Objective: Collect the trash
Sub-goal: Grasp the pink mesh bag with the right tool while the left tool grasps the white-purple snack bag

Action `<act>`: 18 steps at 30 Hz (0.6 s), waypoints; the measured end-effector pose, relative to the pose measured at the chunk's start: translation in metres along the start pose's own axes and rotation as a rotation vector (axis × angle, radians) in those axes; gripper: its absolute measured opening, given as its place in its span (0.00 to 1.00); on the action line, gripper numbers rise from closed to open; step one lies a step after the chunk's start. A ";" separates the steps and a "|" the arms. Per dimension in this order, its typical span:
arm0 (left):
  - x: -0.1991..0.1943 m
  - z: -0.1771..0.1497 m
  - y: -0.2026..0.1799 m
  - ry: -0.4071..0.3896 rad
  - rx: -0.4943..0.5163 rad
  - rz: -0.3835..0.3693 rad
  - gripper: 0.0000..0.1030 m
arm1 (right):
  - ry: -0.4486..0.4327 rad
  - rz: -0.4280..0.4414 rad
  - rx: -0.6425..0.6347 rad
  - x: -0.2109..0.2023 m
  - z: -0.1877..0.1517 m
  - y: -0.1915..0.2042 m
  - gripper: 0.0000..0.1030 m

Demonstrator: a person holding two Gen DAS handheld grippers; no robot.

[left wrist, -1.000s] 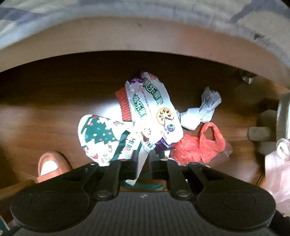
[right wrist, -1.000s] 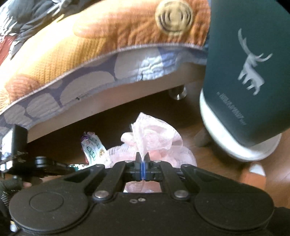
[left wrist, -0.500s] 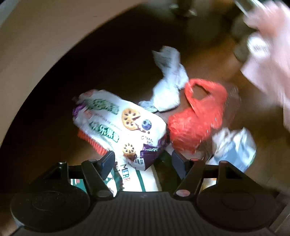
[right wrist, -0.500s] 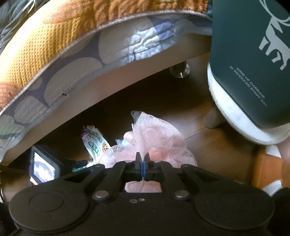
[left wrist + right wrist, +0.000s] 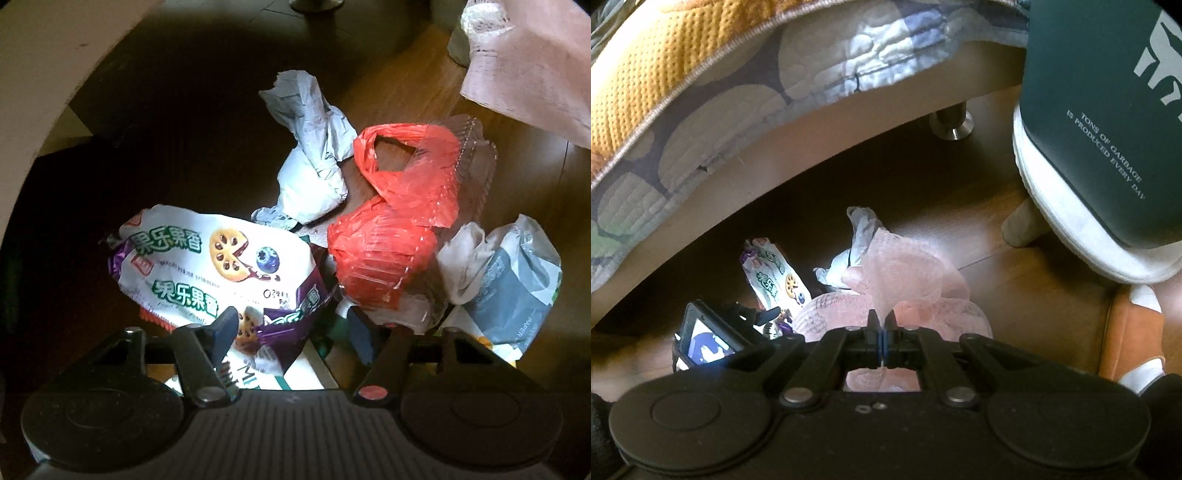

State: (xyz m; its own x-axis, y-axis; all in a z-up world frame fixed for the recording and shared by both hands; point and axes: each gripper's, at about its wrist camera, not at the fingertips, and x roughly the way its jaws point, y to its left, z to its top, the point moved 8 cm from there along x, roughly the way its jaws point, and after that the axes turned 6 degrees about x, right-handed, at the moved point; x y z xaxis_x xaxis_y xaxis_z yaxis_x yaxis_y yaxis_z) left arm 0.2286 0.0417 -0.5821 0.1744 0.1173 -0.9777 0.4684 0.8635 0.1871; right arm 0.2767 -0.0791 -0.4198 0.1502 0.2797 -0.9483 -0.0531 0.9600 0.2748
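Slippage is the main risk: the biscuit wrapper is slick and overlaps other litter, so only a purple corner may be pinched, or the sheet beneath dragged along. The left hand-held gripper, its jaws half open after just closing somewhat, is poised above the wrapper's near edge on the floor. The pink mesh bag is clamped by the right hand-held gripper.

Dim room; a bright patch glares on the wrappers; deep shadow beneath; fisheye edges bend.
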 end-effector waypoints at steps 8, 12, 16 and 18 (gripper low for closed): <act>0.003 0.003 0.010 0.022 -0.053 0.038 0.23 | 0.009 -0.004 -0.004 0.003 -0.001 0.002 0.02; -0.012 0.005 0.016 0.019 -0.088 0.043 0.22 | -0.004 0.012 -0.020 -0.002 -0.001 0.009 0.02; -0.038 0.011 0.026 0.011 -0.137 0.041 0.22 | -0.032 0.027 -0.056 -0.010 -0.002 0.018 0.02; -0.056 0.011 0.030 0.011 -0.170 0.041 0.22 | -0.048 0.034 -0.064 -0.014 -0.001 0.021 0.01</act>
State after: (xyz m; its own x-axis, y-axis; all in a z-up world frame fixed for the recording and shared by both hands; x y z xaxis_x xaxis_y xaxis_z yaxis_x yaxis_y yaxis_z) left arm 0.2420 0.0552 -0.5203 0.1808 0.1585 -0.9707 0.3077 0.9283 0.2089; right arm 0.2729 -0.0633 -0.4007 0.1947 0.3137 -0.9293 -0.1212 0.9479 0.2946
